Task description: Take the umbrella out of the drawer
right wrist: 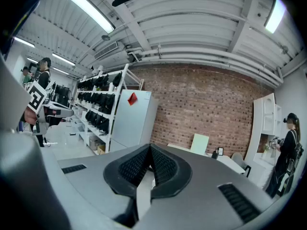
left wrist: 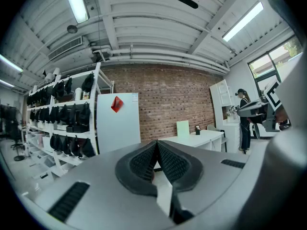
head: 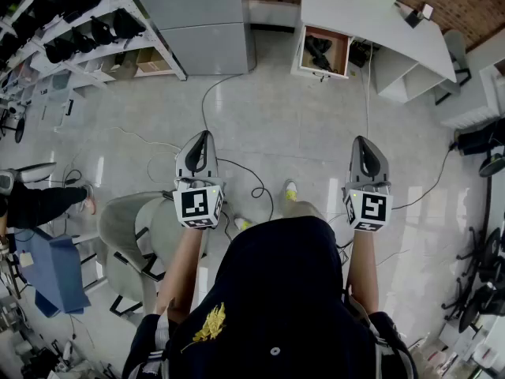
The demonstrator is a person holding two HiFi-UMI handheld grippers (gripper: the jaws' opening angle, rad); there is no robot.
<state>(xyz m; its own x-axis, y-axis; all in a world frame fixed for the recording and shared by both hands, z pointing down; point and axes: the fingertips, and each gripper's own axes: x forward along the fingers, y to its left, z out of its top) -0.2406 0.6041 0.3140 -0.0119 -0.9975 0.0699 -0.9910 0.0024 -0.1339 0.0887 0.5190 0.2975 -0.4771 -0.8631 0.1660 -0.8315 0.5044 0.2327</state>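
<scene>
The open drawer sticks out from under the white desk at the far end of the room. A black bundle, seemingly the umbrella, lies inside it. My left gripper is held out level over the floor, far short of the drawer, its jaws shut with nothing between them. My right gripper hovers alongside at the same distance, also shut and empty. In the left gripper view the left gripper has its dark pads meeting at the tips. The right gripper in its own view shows the same.
A tall white cabinet and a rack of black bags stand at the far left. A grey chair sits by my left side, with cables trailing over the floor. Another person sits at the left edge. Black chairs crowd the right.
</scene>
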